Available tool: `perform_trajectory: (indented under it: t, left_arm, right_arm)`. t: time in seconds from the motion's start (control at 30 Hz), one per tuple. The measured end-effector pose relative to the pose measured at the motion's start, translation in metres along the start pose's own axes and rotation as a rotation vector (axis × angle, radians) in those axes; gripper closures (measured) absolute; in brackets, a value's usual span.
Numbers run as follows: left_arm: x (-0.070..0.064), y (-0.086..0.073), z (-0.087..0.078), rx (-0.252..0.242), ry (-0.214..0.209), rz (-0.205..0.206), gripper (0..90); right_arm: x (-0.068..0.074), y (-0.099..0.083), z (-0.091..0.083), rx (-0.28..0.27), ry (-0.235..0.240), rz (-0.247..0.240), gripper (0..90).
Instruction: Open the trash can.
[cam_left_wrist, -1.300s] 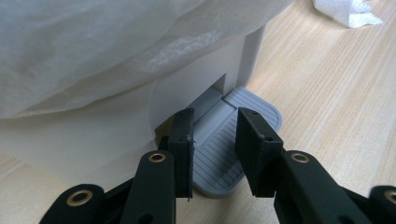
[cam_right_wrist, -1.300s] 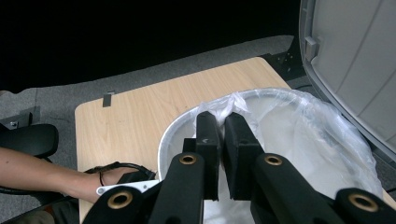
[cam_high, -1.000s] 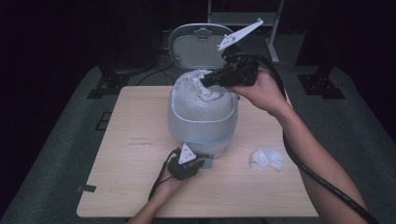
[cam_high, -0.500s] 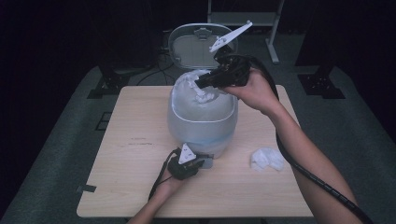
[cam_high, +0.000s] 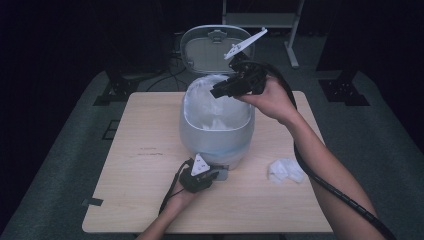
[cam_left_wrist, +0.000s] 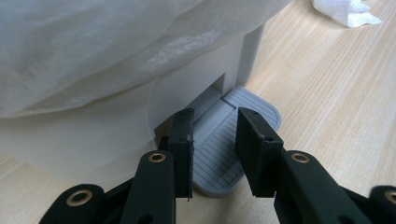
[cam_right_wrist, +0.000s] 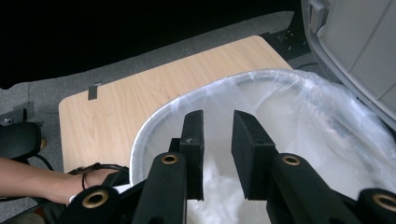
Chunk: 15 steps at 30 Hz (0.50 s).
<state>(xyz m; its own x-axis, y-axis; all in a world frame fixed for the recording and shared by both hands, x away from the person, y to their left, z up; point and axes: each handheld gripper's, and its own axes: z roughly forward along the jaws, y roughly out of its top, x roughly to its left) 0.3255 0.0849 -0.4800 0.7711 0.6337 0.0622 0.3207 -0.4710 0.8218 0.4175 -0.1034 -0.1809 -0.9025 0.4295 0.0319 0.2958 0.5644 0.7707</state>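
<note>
From the high view, a lidded bin (cam_high: 216, 131) with a white liner stands mid-table, lid (cam_high: 212, 47) up; the right gripper (cam_high: 220, 91) hangs over its mouth, the left gripper (cam_high: 212, 176) lies low at its foot, and a crumpled tissue (cam_high: 285, 170) sits well apart. In the left gripper view, the jaws are partly open and empty, seemingly pressing on the grey pedal (cam_left_wrist: 224, 144). In the right gripper view, the jaws stand slightly apart above the liner (cam_right_wrist: 327, 140), holding nothing

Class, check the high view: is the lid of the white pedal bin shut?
No: the grey hinged lid stands upright behind the white plastic-lined pedal bin, leaving its mouth open.
</note>
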Motion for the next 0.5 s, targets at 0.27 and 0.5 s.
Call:
perform_trajectory:
  t: [0.27,0.5]
  left_arm:
    - [0.0,0.0,0.0,0.0,0.0,0.001,67.6]
    - [0.0,0.0,0.0,0.002,0.001,0.001,67.6]
  right_arm:
    - [-0.001,-0.009,-0.003,0.003,0.006,0.011,72.0]
    - [-0.003,-0.016,-0.01,-0.007,0.003,0.015,71.0]
